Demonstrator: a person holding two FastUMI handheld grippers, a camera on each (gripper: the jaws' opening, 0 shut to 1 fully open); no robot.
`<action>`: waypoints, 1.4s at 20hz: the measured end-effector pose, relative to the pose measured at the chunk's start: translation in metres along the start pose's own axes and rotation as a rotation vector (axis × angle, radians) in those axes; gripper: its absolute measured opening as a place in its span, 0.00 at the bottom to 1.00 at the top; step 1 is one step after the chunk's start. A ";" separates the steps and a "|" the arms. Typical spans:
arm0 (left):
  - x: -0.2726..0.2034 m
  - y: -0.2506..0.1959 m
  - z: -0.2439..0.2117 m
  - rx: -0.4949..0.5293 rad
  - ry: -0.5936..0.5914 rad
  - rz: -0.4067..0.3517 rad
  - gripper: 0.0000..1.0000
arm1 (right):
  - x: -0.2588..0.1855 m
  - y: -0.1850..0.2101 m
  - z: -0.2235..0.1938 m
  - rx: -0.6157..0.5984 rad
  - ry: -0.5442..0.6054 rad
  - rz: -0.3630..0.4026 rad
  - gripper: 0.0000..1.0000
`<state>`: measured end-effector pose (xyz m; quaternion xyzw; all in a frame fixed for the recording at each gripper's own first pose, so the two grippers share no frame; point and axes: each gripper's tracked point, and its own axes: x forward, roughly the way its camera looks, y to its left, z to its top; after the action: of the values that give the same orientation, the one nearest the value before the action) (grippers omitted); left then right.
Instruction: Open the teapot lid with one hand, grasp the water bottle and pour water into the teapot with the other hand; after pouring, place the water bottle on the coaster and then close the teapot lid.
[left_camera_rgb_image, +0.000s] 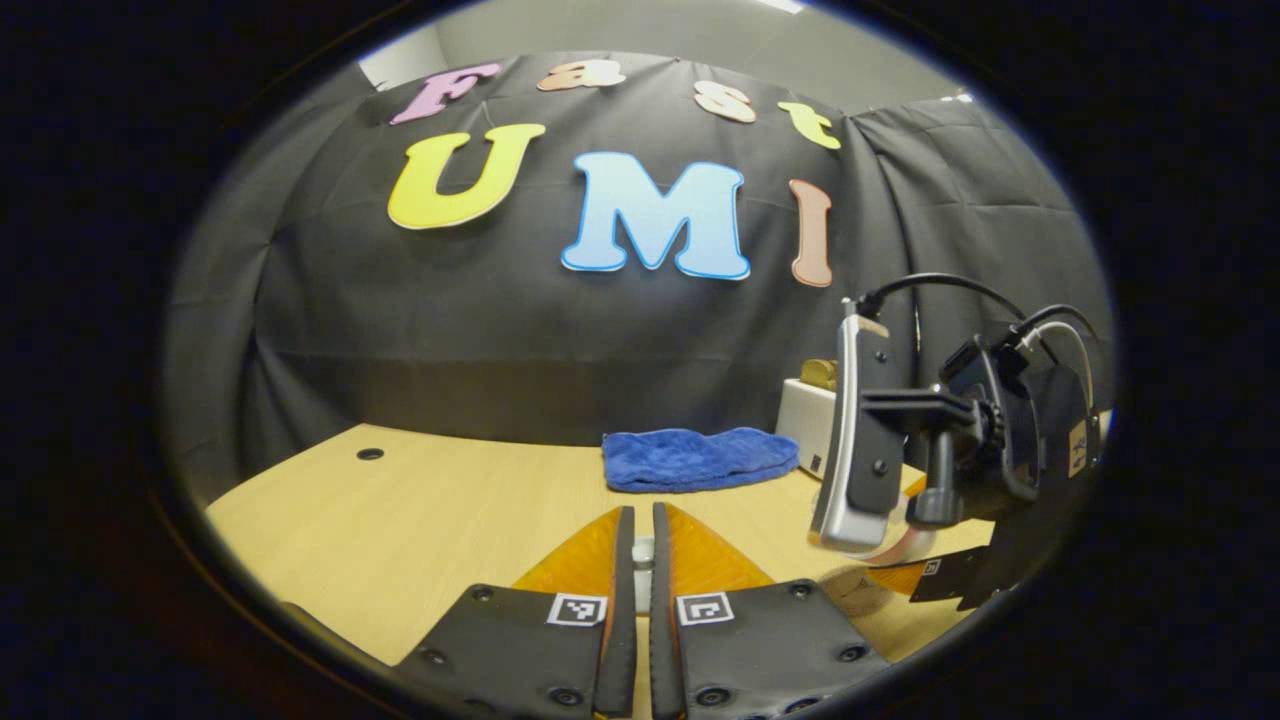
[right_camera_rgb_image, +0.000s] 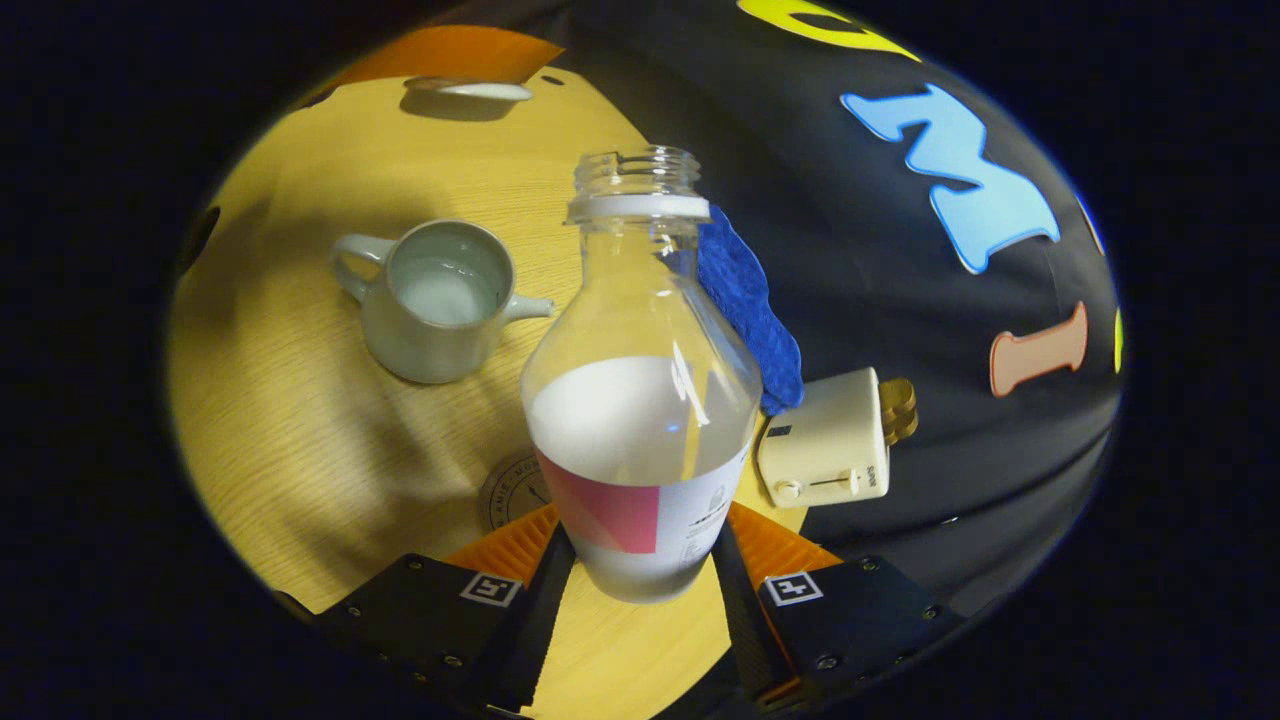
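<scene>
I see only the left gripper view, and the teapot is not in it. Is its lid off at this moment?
Observer: Yes. In the right gripper view the teapot stands on the table with no lid on it, and liquid shows inside.
Operator: Where is the water bottle?
Observer: The water bottle sits between the jaws of the right gripper, uncapped and partly full.
Operator: And the coaster?
Observer: The coaster lies on the table, partly hidden behind the bottle's base.

Uncapped water bottle (right_camera_rgb_image: 640, 400) upright beside lidless pale teapot (right_camera_rgb_image: 432, 300).
</scene>
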<state>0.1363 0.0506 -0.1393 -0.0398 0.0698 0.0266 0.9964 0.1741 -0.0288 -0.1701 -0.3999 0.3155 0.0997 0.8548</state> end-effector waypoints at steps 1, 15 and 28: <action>0.002 -0.006 0.002 0.003 -0.002 -0.002 0.12 | -0.005 0.004 -0.002 0.049 -0.017 0.017 0.73; 0.011 -0.049 -0.003 0.015 0.023 -0.053 0.12 | 0.007 0.017 0.016 0.636 -0.314 0.207 0.74; 0.007 -0.056 -0.003 0.021 0.040 -0.074 0.12 | 0.011 0.024 0.018 0.721 -0.367 0.215 0.74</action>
<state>0.1463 -0.0047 -0.1394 -0.0324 0.0885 -0.0119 0.9955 0.1813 -0.0001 -0.1829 -0.0153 0.2124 0.1411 0.9668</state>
